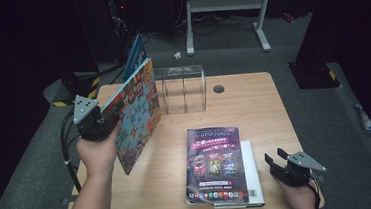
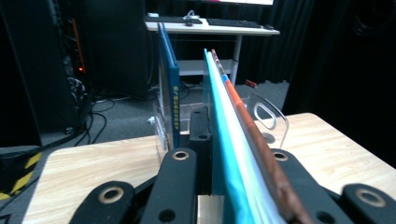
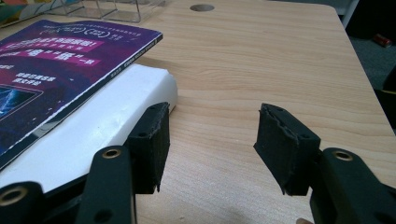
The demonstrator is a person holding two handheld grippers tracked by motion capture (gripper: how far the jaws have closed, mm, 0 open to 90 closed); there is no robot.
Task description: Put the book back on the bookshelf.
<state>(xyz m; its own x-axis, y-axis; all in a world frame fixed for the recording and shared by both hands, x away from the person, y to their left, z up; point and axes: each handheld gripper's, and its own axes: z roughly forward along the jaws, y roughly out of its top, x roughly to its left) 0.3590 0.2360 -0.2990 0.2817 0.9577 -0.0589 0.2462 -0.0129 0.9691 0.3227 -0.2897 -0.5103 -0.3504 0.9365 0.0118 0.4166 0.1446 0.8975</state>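
High view: a colourful illustrated hardcover book (image 1: pixel 137 116) is held upright at nine o'clock by the clamped left gripper (image 1: pixel 105 122), the half-open right gripper (image 1: pixel 277 160) is empty, and insertion into the clear acrylic rack (image 1: pixel 182 88) is judged next.

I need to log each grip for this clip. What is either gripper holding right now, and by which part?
The left gripper is shut on the colourful book, at its near edge. The right gripper is open, holding nothing.

Colourful picture book (image 1: pixel 136 113) tilted upright, raised above table's left side
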